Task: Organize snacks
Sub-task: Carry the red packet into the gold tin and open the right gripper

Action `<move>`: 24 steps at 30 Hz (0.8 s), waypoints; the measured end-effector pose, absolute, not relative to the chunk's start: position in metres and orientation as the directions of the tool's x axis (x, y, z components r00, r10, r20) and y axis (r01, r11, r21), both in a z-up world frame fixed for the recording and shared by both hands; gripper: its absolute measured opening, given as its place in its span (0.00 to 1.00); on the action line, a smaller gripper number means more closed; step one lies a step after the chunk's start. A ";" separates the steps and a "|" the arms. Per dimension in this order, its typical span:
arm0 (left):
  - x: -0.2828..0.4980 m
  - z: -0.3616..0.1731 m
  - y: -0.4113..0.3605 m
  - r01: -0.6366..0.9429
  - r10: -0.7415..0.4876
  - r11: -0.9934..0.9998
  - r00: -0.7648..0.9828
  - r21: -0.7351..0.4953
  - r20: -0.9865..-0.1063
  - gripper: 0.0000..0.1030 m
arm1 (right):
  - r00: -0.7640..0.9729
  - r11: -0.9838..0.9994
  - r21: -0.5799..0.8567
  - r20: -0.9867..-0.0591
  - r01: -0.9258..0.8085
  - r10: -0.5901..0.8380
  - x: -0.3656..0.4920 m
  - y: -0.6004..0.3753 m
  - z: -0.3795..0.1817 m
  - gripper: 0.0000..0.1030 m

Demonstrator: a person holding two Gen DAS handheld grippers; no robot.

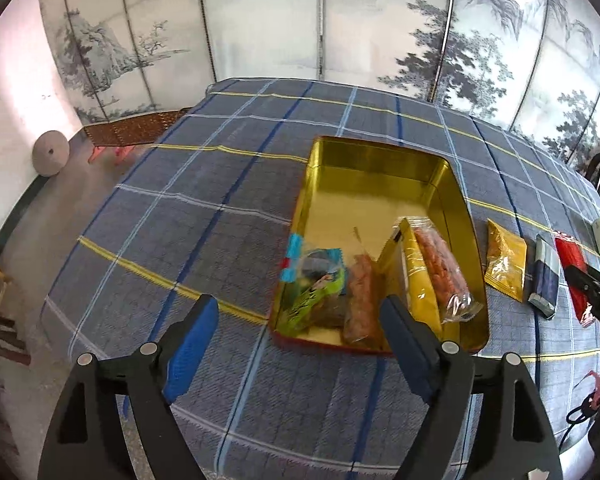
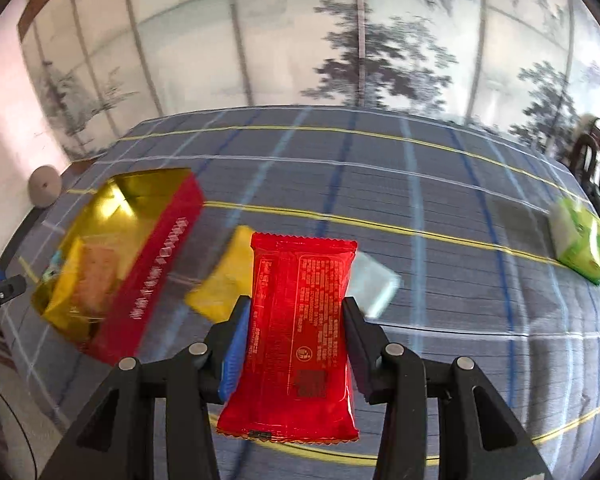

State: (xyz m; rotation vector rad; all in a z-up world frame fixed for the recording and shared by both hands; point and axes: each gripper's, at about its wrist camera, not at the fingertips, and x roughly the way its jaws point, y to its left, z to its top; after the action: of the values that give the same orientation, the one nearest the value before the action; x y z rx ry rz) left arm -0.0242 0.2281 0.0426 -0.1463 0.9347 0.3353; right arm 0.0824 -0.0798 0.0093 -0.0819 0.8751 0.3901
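The right gripper (image 2: 296, 320) is clamping a red packet (image 2: 300, 332) above the table's checked cloth (image 2: 440, 280). The left gripper (image 1: 296, 328) is hanging with jaws apart and holding nothing, over the near end of the tin (image 1: 364, 168), which is sitting mid-table holding several snack bags (image 1: 436, 276).

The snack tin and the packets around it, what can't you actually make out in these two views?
- Tin, left wrist view: its near right corner sits behind the left gripper.
- Red packet, right wrist view: small print unreadable; it covers parts of the yellow packet and pale packet, both motion-blurred.
- Green packet: blurred, label unreadable.
- Right gripper, left wrist view: cut off by the edge.
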 end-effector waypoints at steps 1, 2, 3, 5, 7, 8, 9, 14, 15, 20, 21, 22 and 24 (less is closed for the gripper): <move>-0.026 0.043 0.230 -0.353 0.227 0.935 0.545 0.025 -0.807 0.79 | 0.571 0.920 0.089 -0.760 -0.380 0.310 0.080 -0.072 0.011 0.44; -0.028 0.043 0.232 -0.360 0.236 0.932 0.542 0.030 -0.806 0.79 | 0.567 0.916 0.089 -0.760 -0.392 0.316 0.078 -0.065 0.013 0.44; -0.030 0.043 0.234 -0.368 0.244 0.929 0.540 0.035 -0.805 0.79 | 0.562 0.909 0.087 -0.761 -0.407 0.324 0.076 -0.056 0.014 0.44; -0.034 0.043 0.238 -0.379 0.253 0.925 0.537 0.038 -0.805 0.79 | 0.555 0.899 0.089 -0.760 -0.428 0.340 0.073 -0.043 0.018 0.44; -0.038 0.043 0.243 -0.392 0.261 0.919 0.533 0.039 -0.805 0.79 | 0.548 0.889 0.085 -0.759 -0.450 0.350 0.070 -0.030 0.020 0.44; -0.040 0.043 0.245 -0.401 0.267 0.915 0.531 0.040 -0.804 0.79 | 0.547 0.885 0.083 -0.758 -0.459 0.355 0.068 -0.024 0.022 0.44; -0.042 0.043 0.247 -0.406 0.271 0.913 0.530 0.040 -0.804 0.79 | 0.541 0.878 0.082 -0.759 -0.471 0.361 0.066 -0.017 0.023 0.44; -0.052 0.042 0.260 -0.435 0.288 0.899 0.516 0.043 -0.807 0.79 | 0.520 0.855 0.079 -0.764 -0.512 0.382 0.061 0.010 0.025 0.44; -0.053 0.042 0.262 -0.440 0.290 0.897 0.514 0.042 -0.807 0.79 | 0.514 0.851 0.080 -0.766 -0.519 0.386 0.059 0.015 0.025 0.44; -0.064 0.040 0.277 -0.477 0.296 0.878 0.503 0.025 -0.812 0.79 | 0.492 0.826 0.060 -0.778 -0.561 0.391 0.052 0.039 0.023 0.44; -0.066 0.040 0.279 -0.484 0.297 0.875 0.502 0.021 -0.812 0.79 | 0.488 0.822 0.058 -0.780 -0.567 0.392 0.052 0.044 0.022 0.44; -0.068 0.040 0.282 -0.490 0.298 0.872 0.500 0.018 -0.813 0.80 | 0.484 0.818 0.057 -0.782 -0.572 0.393 0.051 0.048 0.022 0.44; -0.071 0.040 0.288 -0.500 0.298 0.866 0.497 0.011 -0.815 0.80 | 0.479 0.814 0.052 -0.786 -0.579 0.391 0.049 0.056 0.020 0.44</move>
State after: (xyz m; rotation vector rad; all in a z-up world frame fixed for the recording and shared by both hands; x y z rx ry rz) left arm -0.0713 0.2876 0.0396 -0.2393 0.9332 0.4884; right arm 0.0493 0.0557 0.0197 -0.2334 0.8922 0.5980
